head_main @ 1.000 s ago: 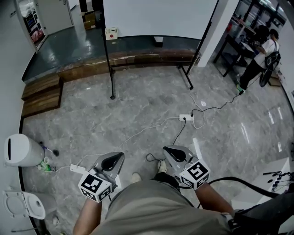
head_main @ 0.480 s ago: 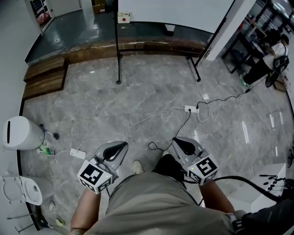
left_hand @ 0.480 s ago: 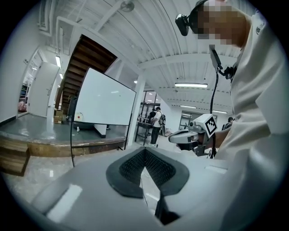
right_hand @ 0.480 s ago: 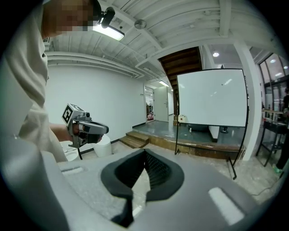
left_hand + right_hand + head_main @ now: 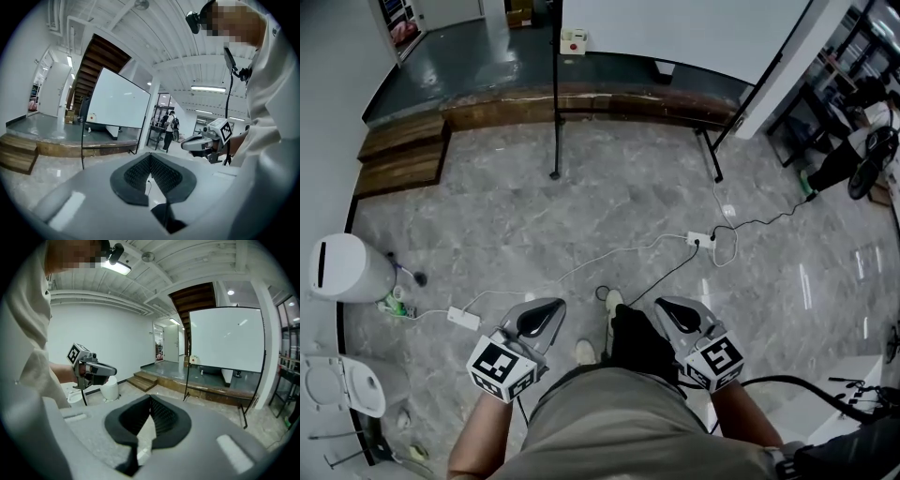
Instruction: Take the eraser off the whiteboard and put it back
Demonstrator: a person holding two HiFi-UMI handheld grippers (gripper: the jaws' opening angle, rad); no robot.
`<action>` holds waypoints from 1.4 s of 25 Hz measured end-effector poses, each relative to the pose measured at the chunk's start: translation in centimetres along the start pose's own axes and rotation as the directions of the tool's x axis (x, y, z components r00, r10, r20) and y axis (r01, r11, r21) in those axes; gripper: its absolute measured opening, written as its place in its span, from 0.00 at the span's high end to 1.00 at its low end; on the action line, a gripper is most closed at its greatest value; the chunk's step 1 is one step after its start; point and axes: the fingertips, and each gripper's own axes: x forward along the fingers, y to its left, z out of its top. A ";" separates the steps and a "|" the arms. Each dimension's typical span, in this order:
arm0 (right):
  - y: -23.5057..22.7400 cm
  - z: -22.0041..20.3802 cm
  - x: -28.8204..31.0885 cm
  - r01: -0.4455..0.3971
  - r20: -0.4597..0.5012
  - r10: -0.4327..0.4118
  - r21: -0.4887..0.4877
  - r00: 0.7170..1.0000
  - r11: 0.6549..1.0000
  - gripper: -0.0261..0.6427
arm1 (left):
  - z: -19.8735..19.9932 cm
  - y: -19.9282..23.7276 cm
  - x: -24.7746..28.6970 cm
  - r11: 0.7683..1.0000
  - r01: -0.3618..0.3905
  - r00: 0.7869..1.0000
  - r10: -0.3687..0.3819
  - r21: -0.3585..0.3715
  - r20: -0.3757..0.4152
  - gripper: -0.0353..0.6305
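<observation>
**While both grippers are shut and empty, the eraser sits far ahead on the whiteboard**

As the person holds one gripper in each hand, a big grey stone floor [image 5: 609, 206] lies under them and ahead of them.

Far ahead of both grippers stands the whiteboard [image 5: 675, 28] on thin black legs. Behind it is a dark raised floor with a wooden edge. Brown wooden steps [image 5: 398, 159] are ahead of the left gripper and off to its left.

A round white bin [image 5: 342, 269] stands on the floor well to the left of the left gripper. Another person [image 5: 170, 127] stands far off, past the whiteboard on the right gripper's side.

The left gripper [image 5: 551, 307] points ahead and a little down. Its two jaws are pressed together at the tips, and nothing is between them. The right gripper [image 5: 667, 307] is just beside it, with the person's legs between the two. Its jaws are clenched too, and they hold nothing.

A white power strip [image 5: 700, 240] lies on the floor a little ahead of the right gripper. A black cable [image 5: 661, 274] runs from it back to the spot between the grippers.

Smallest of all is a little white block with a red spot, which looks like the eraser [image 5: 573, 40]. It sits at the whiteboard's lower corner, far ahead of the left gripper, and no gripper is near it.
</observation>
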 end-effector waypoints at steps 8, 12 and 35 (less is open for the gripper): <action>-3.5 1.9 6.2 -0.098 -0.026 0.097 -0.011 0.995 0.995 0.96 | 2.2 5.3 2.2 0.995 -0.089 0.996 0.089 -0.037 0.003 0.94; -6.0 2.6 10.2 -0.145 -0.017 0.145 -0.003 0.989 0.989 0.96 | 2.2 8.4 3.6 0.990 -0.134 0.991 0.133 -0.047 -0.036 0.94; -29.9 11.9 25.9 -0.125 0.063 0.126 -0.019 0.990 0.992 0.94 | 15.4 23.2 27.9 0.996 -0.088 0.996 0.088 -0.029 -0.019 0.94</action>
